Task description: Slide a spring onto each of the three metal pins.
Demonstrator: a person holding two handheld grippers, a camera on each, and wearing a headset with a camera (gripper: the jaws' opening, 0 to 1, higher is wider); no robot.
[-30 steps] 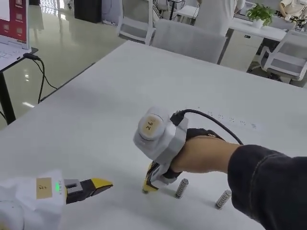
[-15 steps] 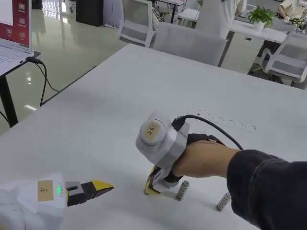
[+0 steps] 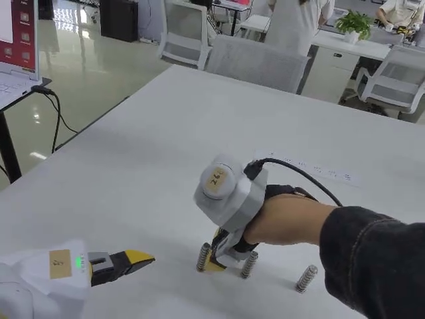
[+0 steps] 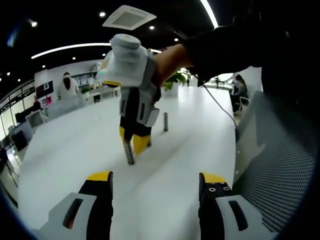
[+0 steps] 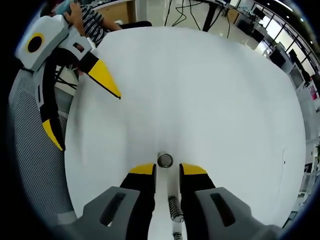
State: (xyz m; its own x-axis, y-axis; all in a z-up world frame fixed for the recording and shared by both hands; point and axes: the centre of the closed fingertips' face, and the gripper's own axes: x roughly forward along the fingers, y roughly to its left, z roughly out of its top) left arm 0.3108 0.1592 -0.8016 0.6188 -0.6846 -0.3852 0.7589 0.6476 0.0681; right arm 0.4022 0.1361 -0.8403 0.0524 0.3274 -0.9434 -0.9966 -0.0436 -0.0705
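The right gripper [image 3: 214, 264] is being held by a hand [image 3: 285, 219] reaching out of a dark sleeve [image 3: 372, 259]. The wrist is being bent so that the jaws are pointing steeply down at the white table [image 3: 199, 133]; whether the yellow tips are touching the surface cannot be told. The jaws are being kept narrowly parted, with nothing being clamped between the tips. A first spring [image 3: 203, 257] is standing upright, long axis vertical, just beside the tips on the left in the head view. In the right gripper view it is being seen end-on, as a ring just ahead of the gap between the jaws. A second spring [image 3: 249, 264] is standing upright just beside the gripper's other side and is being glimpsed through that gap. A third spring [image 3: 306, 278] is standing slightly tilted, apart to the right, below the sleeve. The left gripper [image 3: 147, 259] is being held low at the near left, well apart from the springs, with its jaws spread wide and empty.
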